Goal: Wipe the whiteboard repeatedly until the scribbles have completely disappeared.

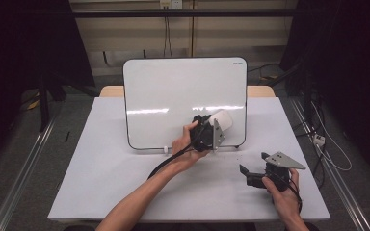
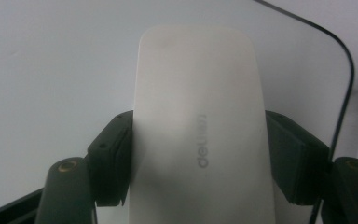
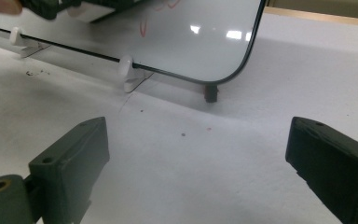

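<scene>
1. Your left gripper (image 1: 211, 131) has its fingers clamped on the white eraser (image 1: 221, 120), one pad on each long side; the left gripper view shows the eraser (image 2: 200, 130) filling the gap between the pads, with the grey lettering on its back facing the camera.
2. The eraser sits against the lower right part of the whiteboard (image 1: 173, 91), which stands tilted on small white feet at the back of the table (image 1: 101, 178).
3. Most of the board face reads clean from the high view: glare streaks, no marks you can make out.
4. The right gripper view still shows faint red marks (image 3: 144, 25) on the board (image 3: 205, 37), near its lower edge and just beside where the eraser is working. Judgement: wiping is well along but not finished; that red patch is what is left.
5. Your right gripper (image 1: 255, 174) rests low over the table at the near right, well apart from the board, fingers wide and holding nothing.
6. A few dark specks (image 3: 183, 135) lie on the table in front of the board; whether they are eraser dust, you cannot tell.
</scene>
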### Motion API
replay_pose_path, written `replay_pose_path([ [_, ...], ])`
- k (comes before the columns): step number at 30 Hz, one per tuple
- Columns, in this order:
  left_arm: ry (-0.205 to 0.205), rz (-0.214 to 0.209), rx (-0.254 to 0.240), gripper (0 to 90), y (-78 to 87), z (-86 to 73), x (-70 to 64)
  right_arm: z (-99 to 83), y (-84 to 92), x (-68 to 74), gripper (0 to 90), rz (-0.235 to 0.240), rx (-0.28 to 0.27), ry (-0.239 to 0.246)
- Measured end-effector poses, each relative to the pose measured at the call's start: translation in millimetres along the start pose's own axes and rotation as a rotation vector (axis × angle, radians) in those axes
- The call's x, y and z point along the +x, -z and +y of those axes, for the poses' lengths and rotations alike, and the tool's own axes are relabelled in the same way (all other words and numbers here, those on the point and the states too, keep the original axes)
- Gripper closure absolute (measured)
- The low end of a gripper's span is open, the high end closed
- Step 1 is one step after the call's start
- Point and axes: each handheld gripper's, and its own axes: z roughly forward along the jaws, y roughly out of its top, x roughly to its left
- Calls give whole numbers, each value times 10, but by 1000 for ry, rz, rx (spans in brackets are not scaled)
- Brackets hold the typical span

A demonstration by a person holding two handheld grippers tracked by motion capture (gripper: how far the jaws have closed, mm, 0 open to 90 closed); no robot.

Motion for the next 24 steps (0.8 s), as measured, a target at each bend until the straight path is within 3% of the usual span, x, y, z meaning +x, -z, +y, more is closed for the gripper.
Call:
replay_pose_path([
  [8,36,49,8,311,20,44,370,2,-14,-2,61,1,3,-2],
  [11,51,65,11,310,-16,113,423,3,-19,-4,61,1,3,0],
  [17,55,100,6,310,-56,152,359,9,-33,2,61,4,7,-1],
  [24,5,71,3,310,-122,204,156,21,-59,23,61,7,7,9],
])
